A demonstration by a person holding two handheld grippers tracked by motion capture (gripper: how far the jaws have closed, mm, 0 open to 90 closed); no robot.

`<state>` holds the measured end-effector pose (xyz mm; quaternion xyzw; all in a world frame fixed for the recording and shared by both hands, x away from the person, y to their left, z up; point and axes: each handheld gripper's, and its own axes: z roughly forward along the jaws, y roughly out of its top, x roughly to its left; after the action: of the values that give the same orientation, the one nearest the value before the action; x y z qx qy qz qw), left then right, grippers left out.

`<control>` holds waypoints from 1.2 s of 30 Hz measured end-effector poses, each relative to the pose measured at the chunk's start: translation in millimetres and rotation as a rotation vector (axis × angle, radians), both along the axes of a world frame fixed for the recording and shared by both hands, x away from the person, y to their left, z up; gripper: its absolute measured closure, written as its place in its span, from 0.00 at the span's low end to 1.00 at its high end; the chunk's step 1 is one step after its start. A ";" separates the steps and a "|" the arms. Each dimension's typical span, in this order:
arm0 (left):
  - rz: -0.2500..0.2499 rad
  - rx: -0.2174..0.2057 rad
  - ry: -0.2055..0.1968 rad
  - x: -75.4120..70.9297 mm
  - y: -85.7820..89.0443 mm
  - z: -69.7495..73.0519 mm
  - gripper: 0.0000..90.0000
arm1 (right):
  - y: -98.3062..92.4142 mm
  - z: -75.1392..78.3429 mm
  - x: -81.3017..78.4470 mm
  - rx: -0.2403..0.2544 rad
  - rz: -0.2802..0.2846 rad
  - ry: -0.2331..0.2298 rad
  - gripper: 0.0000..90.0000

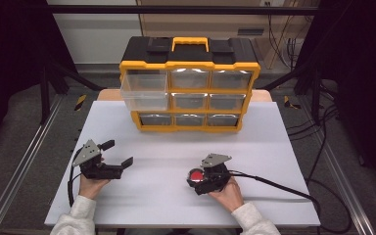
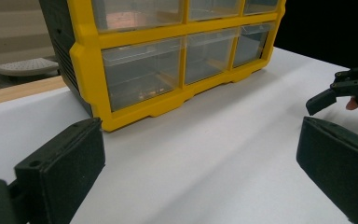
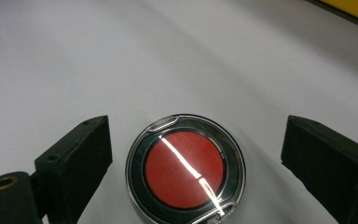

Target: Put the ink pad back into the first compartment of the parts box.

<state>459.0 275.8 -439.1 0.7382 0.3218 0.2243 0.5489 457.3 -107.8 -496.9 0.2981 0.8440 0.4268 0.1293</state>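
Red round case sits untouched between the right tool jaws

In the high view, part of the round red-faced case is being hidden by the right gripper. Its lower rim is being cut off by the bottom edge of the right gripper view. The contents of the drawer organizer are being obscured by glare and cloudy plastic.

Counter: white top, wooden edge at the back
Floor: grey
Sides: black frame rails
Wall: pale
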 end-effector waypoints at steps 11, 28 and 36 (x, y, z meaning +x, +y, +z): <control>0.002 0.003 0.000 -0.1 -0.4 -0.1 0.01 | 1.3 -4.2 -0.2 -0.039 0.041 0.019 0.26; 0.003 0.005 -0.001 -0.2 -0.6 0.1 0.01 | 2.1 -5.9 -1.0 -0.062 0.064 0.010 0.32; 0.003 0.009 -0.001 -0.4 -0.8 0.1 0.01 | 2.1 -5.8 -0.9 -0.061 0.060 0.014 0.33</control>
<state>458.5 275.0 -439.0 0.7401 0.3215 0.2271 0.5453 456.3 -105.8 -502.6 0.2715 0.8661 0.4024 0.1195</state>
